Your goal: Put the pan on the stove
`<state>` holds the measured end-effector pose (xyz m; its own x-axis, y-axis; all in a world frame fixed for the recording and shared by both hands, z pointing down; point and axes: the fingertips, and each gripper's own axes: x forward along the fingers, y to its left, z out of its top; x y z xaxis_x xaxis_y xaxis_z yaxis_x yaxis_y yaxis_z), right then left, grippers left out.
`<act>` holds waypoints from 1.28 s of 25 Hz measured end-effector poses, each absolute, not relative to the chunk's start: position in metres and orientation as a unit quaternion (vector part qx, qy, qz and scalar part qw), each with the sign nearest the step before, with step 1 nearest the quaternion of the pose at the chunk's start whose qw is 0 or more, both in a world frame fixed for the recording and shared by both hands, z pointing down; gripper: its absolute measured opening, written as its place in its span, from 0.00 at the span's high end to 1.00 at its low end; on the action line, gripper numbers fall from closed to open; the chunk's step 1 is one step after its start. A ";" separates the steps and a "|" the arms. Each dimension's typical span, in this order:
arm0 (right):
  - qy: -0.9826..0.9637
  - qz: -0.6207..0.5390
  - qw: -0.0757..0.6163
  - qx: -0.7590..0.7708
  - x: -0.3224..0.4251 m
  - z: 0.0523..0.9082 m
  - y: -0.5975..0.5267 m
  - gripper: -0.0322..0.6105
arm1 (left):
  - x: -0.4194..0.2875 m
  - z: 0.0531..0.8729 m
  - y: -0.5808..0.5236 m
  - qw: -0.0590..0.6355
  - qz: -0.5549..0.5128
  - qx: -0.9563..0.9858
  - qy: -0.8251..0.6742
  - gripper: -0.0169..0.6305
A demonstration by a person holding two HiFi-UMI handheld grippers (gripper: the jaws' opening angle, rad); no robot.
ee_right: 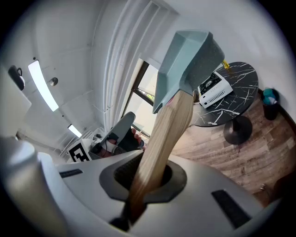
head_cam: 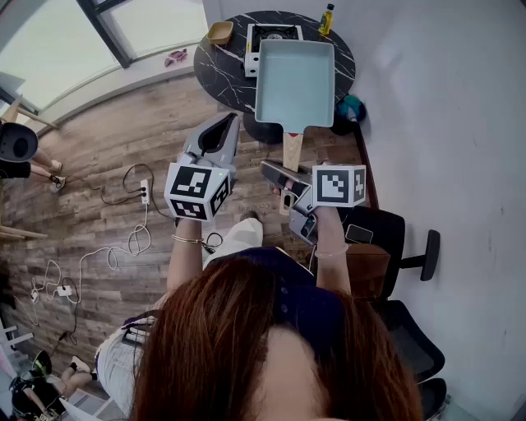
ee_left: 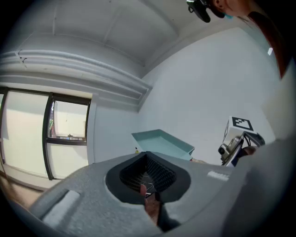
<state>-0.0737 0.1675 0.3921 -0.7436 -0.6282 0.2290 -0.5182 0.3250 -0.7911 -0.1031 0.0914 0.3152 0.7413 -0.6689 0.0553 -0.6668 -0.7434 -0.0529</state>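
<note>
A pale teal rectangular pan (head_cam: 296, 82) with a wooden handle (head_cam: 292, 150) hangs in the air over the round black marble table (head_cam: 222, 70). My right gripper (head_cam: 279, 174) is shut on the end of the handle; in the right gripper view the handle (ee_right: 162, 134) runs up out of the jaws to the pan (ee_right: 187, 60). The white portable stove (head_cam: 271, 37) sits on the table, partly hidden behind the pan. My left gripper (head_cam: 220, 131) floats left of the handle, shut with nothing in it, and sees the pan (ee_left: 162, 141) from the side.
A yellow bottle (head_cam: 327, 18) and a small wooden bowl (head_cam: 219, 33) stand on the table by the stove. A teal bin (head_cam: 352, 107) sits under the table's right side. A black office chair (head_cam: 394, 238) is at the right. Cables and a power strip (head_cam: 144, 191) lie on the wood floor at the left.
</note>
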 end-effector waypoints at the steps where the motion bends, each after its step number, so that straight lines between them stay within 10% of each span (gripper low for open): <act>1: 0.813 -0.459 0.059 -0.353 -0.073 0.391 0.168 0.91 | -0.103 0.315 0.091 0.015 -0.035 -0.933 0.358 0.95; 32: 0.799 -0.469 0.089 -0.366 -0.089 0.391 0.029 0.89 | -0.129 0.327 -0.042 -0.005 -0.026 -0.940 0.339 0.95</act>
<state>-0.0890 0.0295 0.3908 -0.7163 -0.6683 0.2006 -0.5013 0.2928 -0.8142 -0.1294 -0.0416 0.3267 0.7690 -0.6371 0.0521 -0.6376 -0.7703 -0.0089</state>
